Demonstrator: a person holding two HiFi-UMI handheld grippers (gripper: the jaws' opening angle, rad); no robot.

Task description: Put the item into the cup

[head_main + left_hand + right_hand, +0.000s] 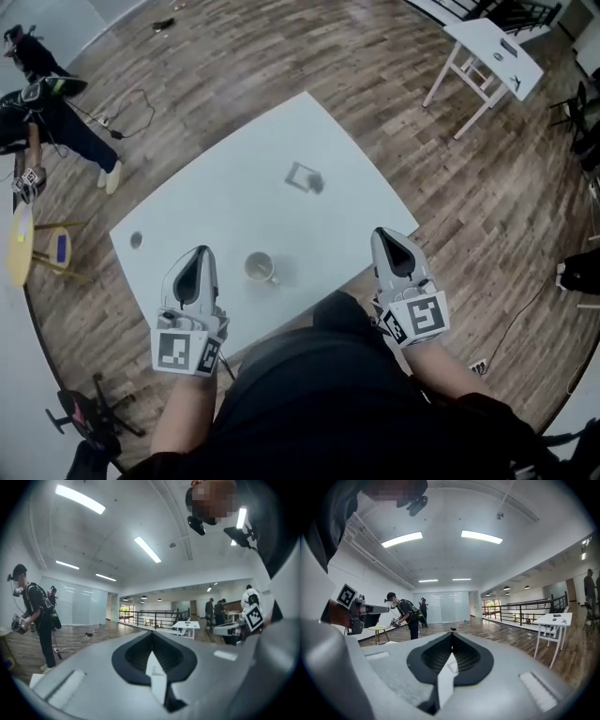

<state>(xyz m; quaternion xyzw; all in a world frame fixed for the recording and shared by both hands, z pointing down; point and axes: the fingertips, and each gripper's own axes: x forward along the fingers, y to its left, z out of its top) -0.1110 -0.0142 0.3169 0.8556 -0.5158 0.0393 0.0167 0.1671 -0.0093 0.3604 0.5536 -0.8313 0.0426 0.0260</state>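
Note:
A white cup (260, 268) with a handle stands upright near the front edge of the white table (234, 202). A small grey item (306, 178) lies farther back, at the table's middle. My left gripper (200, 250) is shut and empty, hovering over the front left of the table, just left of the cup. My right gripper (379, 232) is also shut and empty, at the table's front right corner. In the left gripper view the left gripper (151, 631) points out across the room, and in the right gripper view the right gripper (451, 631) does the same. Neither of those views shows the table.
A small dark disc (136, 240) lies near the table's left corner. A second white table (492, 52) stands at the back right. A person (37, 103) bends over at the left near a yellow stool (19, 246). Cables (131, 112) trail on the wooden floor.

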